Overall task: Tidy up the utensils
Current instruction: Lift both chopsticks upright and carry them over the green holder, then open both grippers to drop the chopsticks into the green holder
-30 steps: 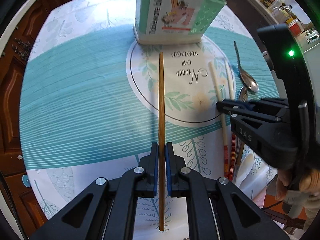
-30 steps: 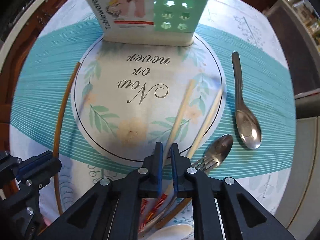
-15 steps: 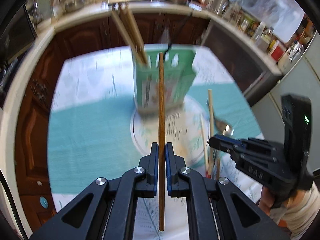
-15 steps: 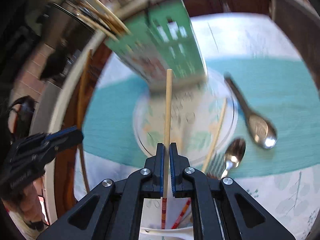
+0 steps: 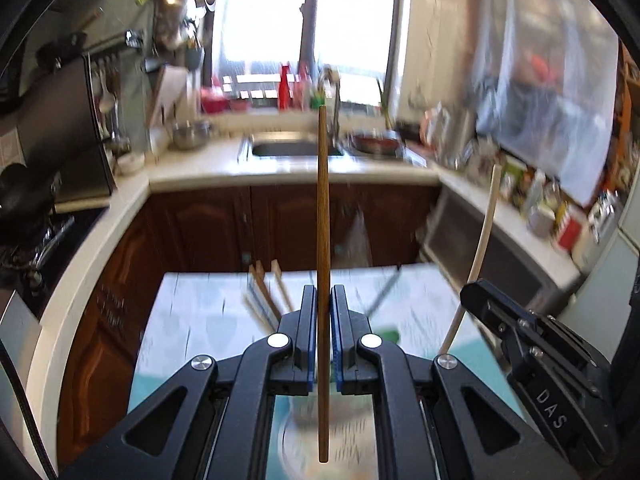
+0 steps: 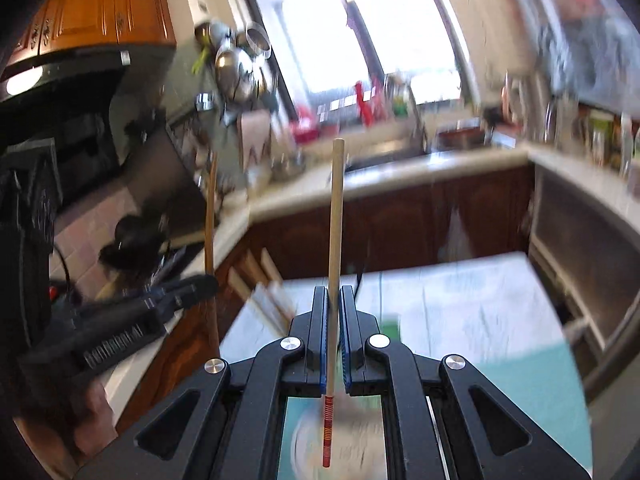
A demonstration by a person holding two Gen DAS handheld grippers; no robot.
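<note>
Item 1: your left gripper (image 5: pixel 323 308), jaws clenched on a brown chopstick (image 5: pixel 322 216). The stick runs straight up the middle of the left wrist view, its tip in front of the sink (image 5: pixel 288 148), its butt hanging below the jaws. Clear of the counter.

Item 2: your right gripper (image 6: pixel 331 308), jaws clenched on a pale chopstick (image 6: pixel 335 216) with a red-banded butt end that shows below the jaws. Also clear of the counter, tip up toward the window (image 6: pixel 352 32). In the left wrist view the same stick (image 5: pixel 482 240) rises from the right gripper (image 5: pixel 472 292) at the right edge.

Item 3: the two grippers are side by side, apart. In the right wrist view your left gripper (image 6: pixel 200 282) sits at the left with its brown chopstick (image 6: pixel 209 216) standing up from it; part of your hand (image 6: pixel 94 412) is below it.

Item 4: counter (image 5: pixel 192 320) with a white and teal cloth, below both grippers, blurred. On it, a holder that is mostly hidden behind the jaws, with several chopsticks (image 5: pixel 266 288) leaning out of it to the left; they show too in the right wrist view (image 6: pixel 256 276).

Item 5: spoons and the remaining utensils: cannot tell, hidden or blurred
</note>
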